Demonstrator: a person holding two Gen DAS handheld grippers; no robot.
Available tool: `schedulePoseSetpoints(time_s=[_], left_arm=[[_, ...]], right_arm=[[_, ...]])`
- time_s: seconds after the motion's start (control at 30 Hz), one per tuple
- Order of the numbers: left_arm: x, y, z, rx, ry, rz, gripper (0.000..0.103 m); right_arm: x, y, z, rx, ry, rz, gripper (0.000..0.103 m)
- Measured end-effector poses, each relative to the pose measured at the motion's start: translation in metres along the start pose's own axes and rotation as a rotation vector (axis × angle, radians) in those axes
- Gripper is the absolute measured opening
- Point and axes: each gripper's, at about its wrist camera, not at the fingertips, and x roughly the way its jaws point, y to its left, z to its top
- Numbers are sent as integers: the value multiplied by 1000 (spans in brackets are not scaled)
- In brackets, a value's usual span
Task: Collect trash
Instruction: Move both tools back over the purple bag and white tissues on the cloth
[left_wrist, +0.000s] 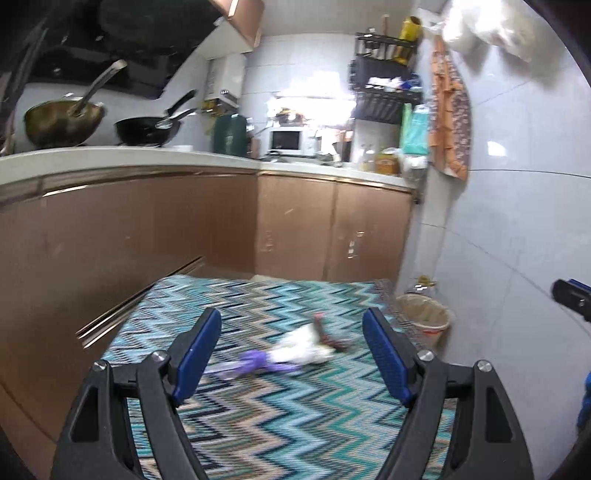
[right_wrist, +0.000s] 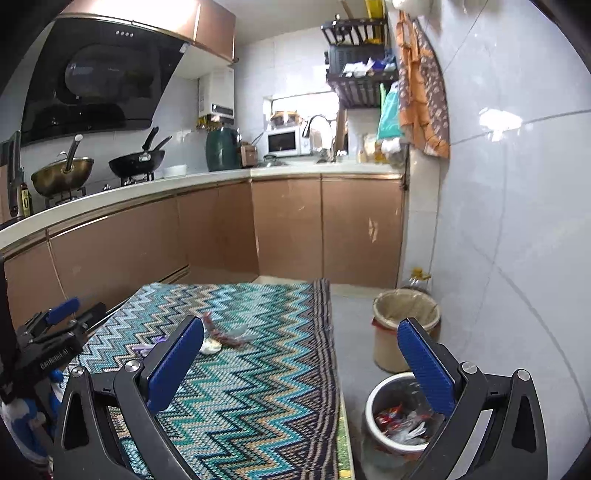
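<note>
- The left gripper (left_wrist: 291, 328) hangs above a zigzag-patterned mat (left_wrist: 280, 424), its two blue-padded fingers spread wide with nothing between them.
- The right gripper (right_wrist: 301, 338) is also spread wide and holds nothing; its left finger is over the mat (right_wrist: 251, 387), its right finger over the bare floor by the bins.
- The trash lies on the mat: a purple wrapper (left_wrist: 255, 363), a crumpled white piece (left_wrist: 303, 345) and a reddish wrapper (left_wrist: 327, 338), touching or nearly touching one another in a loose row. The left view is blurred, so finer detail cannot be told.
- In the right view the same litter sits near the mat's middle: the reddish wrapper (right_wrist: 221, 332), the white piece (right_wrist: 211, 346) just beside it, and the purple wrapper (right_wrist: 142, 348) partly hidden behind the gripper's left finger.
- A white bin (right_wrist: 373, 400) stands on the grey floor to the right of the mat, with wrappers and clear plastic inside.
- A second bin lined with a beige bag (right_wrist: 388, 347) stands just behind it, near the tiled wall; it also shows in the left view (left_wrist: 424, 314).
- The left gripper (right_wrist: 62, 317) appears at the left edge of the right view, over the mat's left side.
- Brown cabinets (right_wrist: 288, 225) run behind the mat.
</note>
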Motion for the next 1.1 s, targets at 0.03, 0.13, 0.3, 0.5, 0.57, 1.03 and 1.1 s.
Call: schedulePoseSetpoints(time_s=[0.03, 0.13, 0.3, 0.5, 0.57, 1.03, 1.1], left_arm=[[1, 9, -3, -8, 6, 15, 78], [7, 38, -18, -21, 34, 51, 78], [23, 67, -38, -9, 90, 79, 78], [56, 77, -50, 21, 164, 44, 77], [65, 77, -53, 20, 181, 22, 77], [152, 60, -55, 125, 316, -133, 67], [164, 61, -57, 125, 345, -150, 65]], right_arm=[[4, 1, -2, -2, 9, 12, 103], [18, 10, -5, -29, 41, 52, 103], [46, 24, -11, -53, 94, 121, 94], [88, 39, -21, -79, 185, 186, 78], [100, 44, -24, -87, 209, 202, 74], [207, 91, -58, -171, 411, 430, 44], [222, 103, -61, -220, 425, 461, 42]])
